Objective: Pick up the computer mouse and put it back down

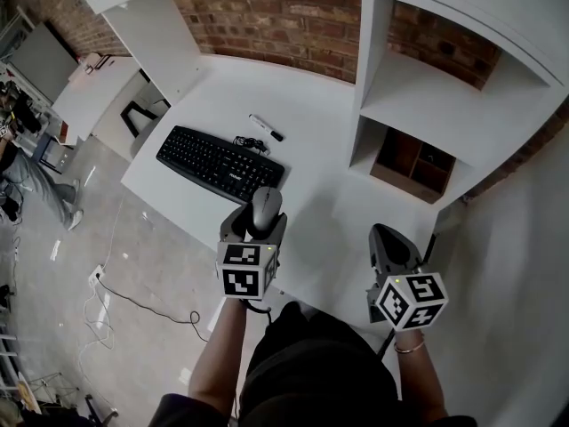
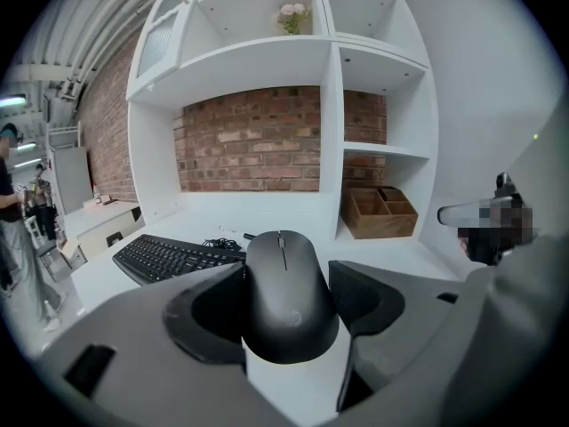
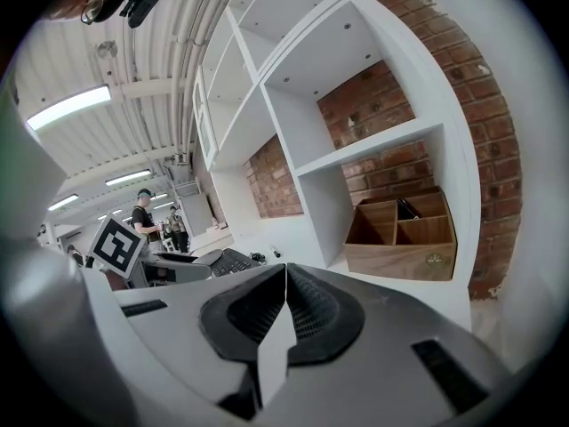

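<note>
Over the desk point(image 1: 320, 140), bare between keyboard point(image 1: 220, 162) and shelves point(image 1: 449, 105), the left gripper point(image 1: 257, 224) pinches the mouse point(image 1: 265, 206) by its sides near the front edge, while the right gripper point(image 1: 388, 249), jaws pressed together and empty, hangs by the front right corner.

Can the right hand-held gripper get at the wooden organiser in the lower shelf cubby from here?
Probably yes. The right hand-held gripper is empty, jaws together, and only bare desk lies between it and the wooden organiser, whose cubby is open at the front.
</note>
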A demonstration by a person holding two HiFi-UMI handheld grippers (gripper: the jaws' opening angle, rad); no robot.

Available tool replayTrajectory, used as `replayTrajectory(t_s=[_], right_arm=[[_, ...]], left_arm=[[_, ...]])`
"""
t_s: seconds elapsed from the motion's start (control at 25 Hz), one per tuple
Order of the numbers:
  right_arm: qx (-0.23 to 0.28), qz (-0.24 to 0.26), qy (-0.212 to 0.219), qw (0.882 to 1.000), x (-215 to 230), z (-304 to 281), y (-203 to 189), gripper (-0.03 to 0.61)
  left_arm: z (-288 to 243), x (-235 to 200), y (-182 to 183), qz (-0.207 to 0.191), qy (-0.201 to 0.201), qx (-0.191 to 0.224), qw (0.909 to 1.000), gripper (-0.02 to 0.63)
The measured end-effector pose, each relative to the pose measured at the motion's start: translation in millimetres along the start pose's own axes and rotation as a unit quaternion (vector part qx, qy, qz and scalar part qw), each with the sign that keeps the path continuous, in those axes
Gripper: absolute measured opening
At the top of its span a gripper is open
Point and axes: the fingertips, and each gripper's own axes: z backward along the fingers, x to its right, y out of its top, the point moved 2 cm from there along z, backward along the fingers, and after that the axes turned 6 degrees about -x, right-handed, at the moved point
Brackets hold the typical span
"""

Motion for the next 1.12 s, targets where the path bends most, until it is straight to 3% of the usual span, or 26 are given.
replayTrajectory(t_s=[0.48,1.12], right_arm=[[-0.006,0.011,0.012,1.000,-13.7,-3.8,-3.4,0.005],[0.002,0.012,0.008,1.000,-16.9,6.4,-1.9,0.006]], left_arm=[[16.0,-15.9,-5.1,0.018,0.025,0.021,0.9993,0.296],[27.2,-13.9,-4.4,0.009,0.030,0.028,0.9991,0.296]])
